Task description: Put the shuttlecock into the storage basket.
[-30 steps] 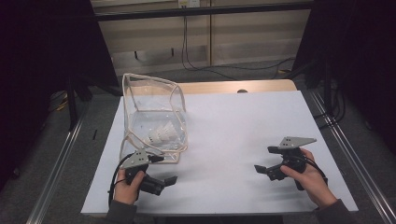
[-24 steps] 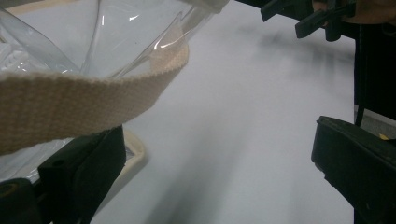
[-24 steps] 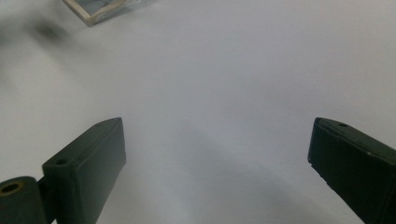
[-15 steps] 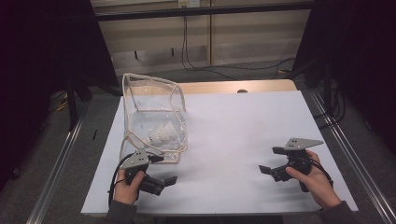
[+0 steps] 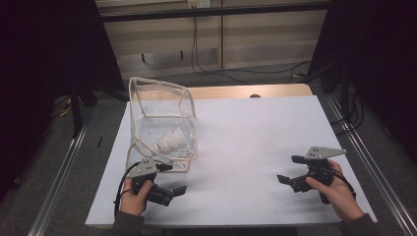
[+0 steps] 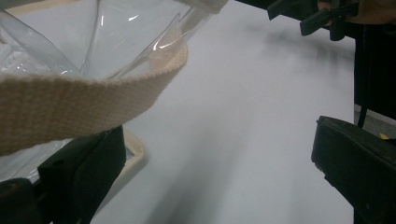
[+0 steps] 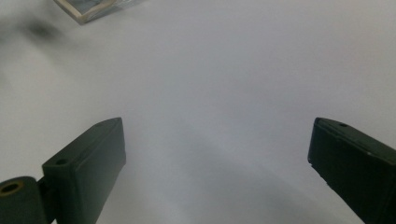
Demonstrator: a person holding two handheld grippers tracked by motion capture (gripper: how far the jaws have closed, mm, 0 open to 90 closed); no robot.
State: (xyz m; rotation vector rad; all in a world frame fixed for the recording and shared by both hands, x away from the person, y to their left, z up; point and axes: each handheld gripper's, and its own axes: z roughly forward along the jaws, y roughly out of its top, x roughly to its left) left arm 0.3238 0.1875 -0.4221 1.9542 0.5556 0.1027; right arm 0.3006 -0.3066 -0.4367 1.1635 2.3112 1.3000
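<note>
A clear plastic bag (image 5: 160,105) with cream fabric trim stands at the table's left, and a white shuttlecock (image 5: 170,141) lies inside it. My left gripper (image 5: 174,178) is open just in front of the bag's near edge, touching nothing. In the left gripper view, the bag's cream strap (image 6: 70,102) hangs close before the left jaw, with the clear bag wall (image 6: 116,42) behind it, and the left gripper (image 6: 219,154) stands wide. My right gripper (image 5: 287,168) is open and empty at the near right. In the right gripper view, the right gripper (image 7: 217,144) faces bare white table.
The white table sheet (image 5: 246,132) spreads between the two grippers. A wooden table edge (image 5: 246,92) shows at the back, and metal rails (image 5: 364,152) run along both sides. A corner of the bag (image 7: 91,10) shows at the top left of the right gripper view.
My right gripper has drifted a little toward the near right edge, still open. The left gripper and the bag have not moved.
</note>
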